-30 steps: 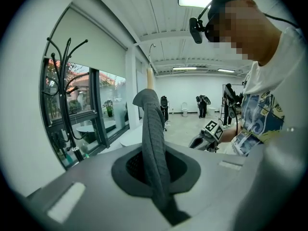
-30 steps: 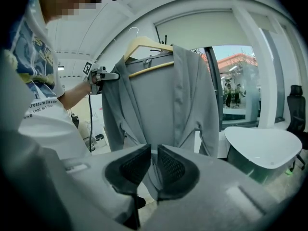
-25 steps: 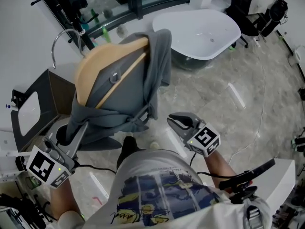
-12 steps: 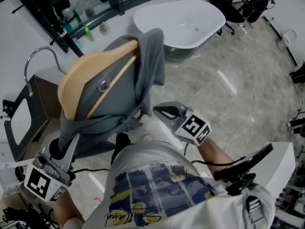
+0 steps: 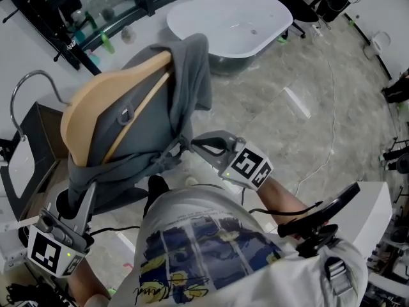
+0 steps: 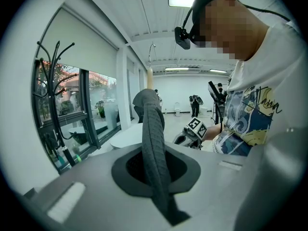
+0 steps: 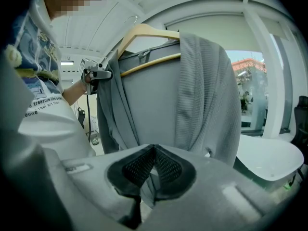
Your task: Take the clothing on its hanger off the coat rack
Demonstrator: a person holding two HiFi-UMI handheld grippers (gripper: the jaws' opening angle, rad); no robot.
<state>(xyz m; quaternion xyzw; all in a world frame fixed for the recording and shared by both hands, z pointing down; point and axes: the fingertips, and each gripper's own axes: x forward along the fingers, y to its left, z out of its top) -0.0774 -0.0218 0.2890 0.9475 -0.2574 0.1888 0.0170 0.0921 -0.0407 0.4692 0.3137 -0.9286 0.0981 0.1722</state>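
The pale wooden hanger hangs tilted in the air before you — long axis running lower left to upper right in the head view, metal hook pointing left. The grey knit garment drapes over it, bunched low. Your left claw and right claw, arms bent inward, are clamped tight on its fabric.

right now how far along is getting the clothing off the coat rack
Done: the gray garment on its wooden hanger is off the black coat rack, hook free in the air. In hand: the left gripper pinches a fold, the right gripper has its fingers shut on the hem. Left: only setting it down somewhere.
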